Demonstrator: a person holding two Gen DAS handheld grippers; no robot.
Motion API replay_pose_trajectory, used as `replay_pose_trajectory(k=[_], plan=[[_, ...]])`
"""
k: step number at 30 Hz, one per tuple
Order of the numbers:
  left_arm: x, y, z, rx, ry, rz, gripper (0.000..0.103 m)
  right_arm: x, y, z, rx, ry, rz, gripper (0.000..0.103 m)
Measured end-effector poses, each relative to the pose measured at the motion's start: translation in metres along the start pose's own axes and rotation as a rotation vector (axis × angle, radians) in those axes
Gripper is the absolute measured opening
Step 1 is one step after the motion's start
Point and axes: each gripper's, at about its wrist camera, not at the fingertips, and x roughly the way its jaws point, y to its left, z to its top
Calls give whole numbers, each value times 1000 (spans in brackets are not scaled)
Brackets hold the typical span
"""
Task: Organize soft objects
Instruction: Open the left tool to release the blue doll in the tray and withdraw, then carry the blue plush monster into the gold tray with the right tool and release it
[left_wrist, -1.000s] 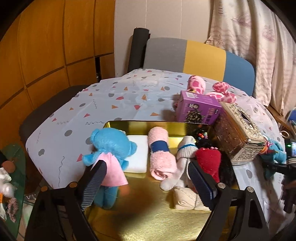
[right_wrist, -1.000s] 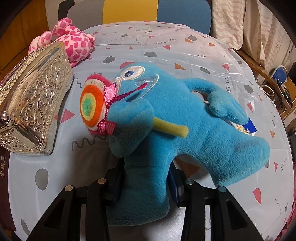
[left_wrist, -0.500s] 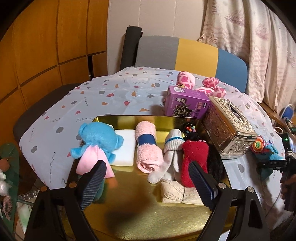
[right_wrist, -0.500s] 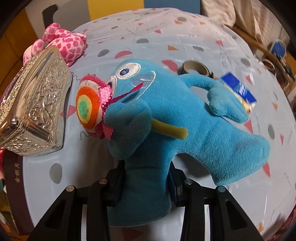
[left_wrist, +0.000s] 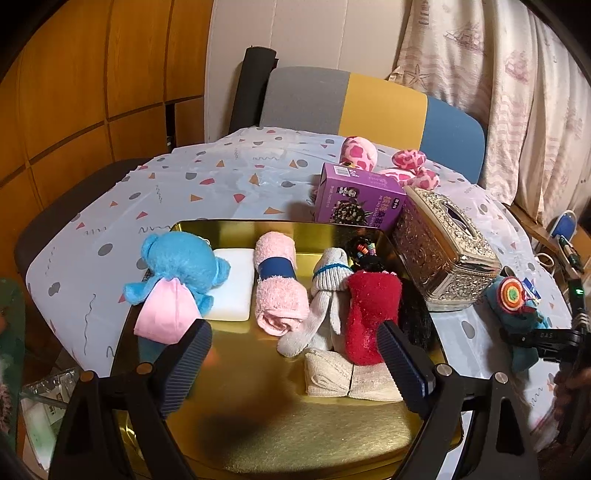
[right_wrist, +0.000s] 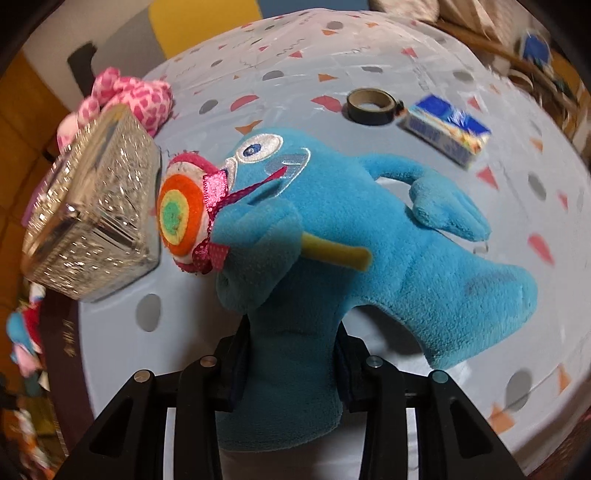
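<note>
My right gripper (right_wrist: 291, 365) is shut on one leg of a blue monster plush (right_wrist: 332, 236) with a striped lollipop, lifted above the table; both also show at the right edge of the left wrist view (left_wrist: 517, 306). My left gripper (left_wrist: 291, 354) is open and empty over the near part of a gold tray (left_wrist: 280, 417). In the tray lie a blue bear (left_wrist: 177, 273), a white pad (left_wrist: 231, 284), a pink rolled towel (left_wrist: 279, 284), a grey sock doll (left_wrist: 325, 295), a red plush (left_wrist: 371, 310) and a beige cloth (left_wrist: 347, 376).
A silver tissue box (left_wrist: 443, 247) and purple carton (left_wrist: 360, 199) stand right of the tray, with a pink spotted plush (left_wrist: 388, 162) behind. A tape roll (right_wrist: 371, 106) and a blue packet (right_wrist: 447, 129) lie on the patterned tablecloth (right_wrist: 369, 55). A chair (left_wrist: 369, 103) stands beyond.
My right gripper has lifted the blue monster plush, uncovering the tape roll and blue packet. My left gripper has drawn back from the tray, still open.
</note>
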Motion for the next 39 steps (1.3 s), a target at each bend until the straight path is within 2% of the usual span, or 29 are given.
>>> replay_pose_trajectory(k=[4,10,18,25,31,36,39], plan=[[-1,1,-2,-1,3,1,91,-7,-11,-13,108,-6,115,36],[-2,-1,-1,6,-1,2,91,-21,-13,-30,174,-59,219,36],[-4,-1,-3,14,1,7,91,-38,-8,-39,158,-131,249,36],[-4,0,-4,11,0,12,91,-67,12,-40,54,-207,240,36],[-9,12,1,-12,-23,32,91,-91,47,-39,-39,-258,283,36],[-20,43,10,-71,-59,93,91,-112,89,-38,-140,-285,354,36],[-25,67,13,-117,-78,147,91,-118,128,-39,-231,-277,405,36]])
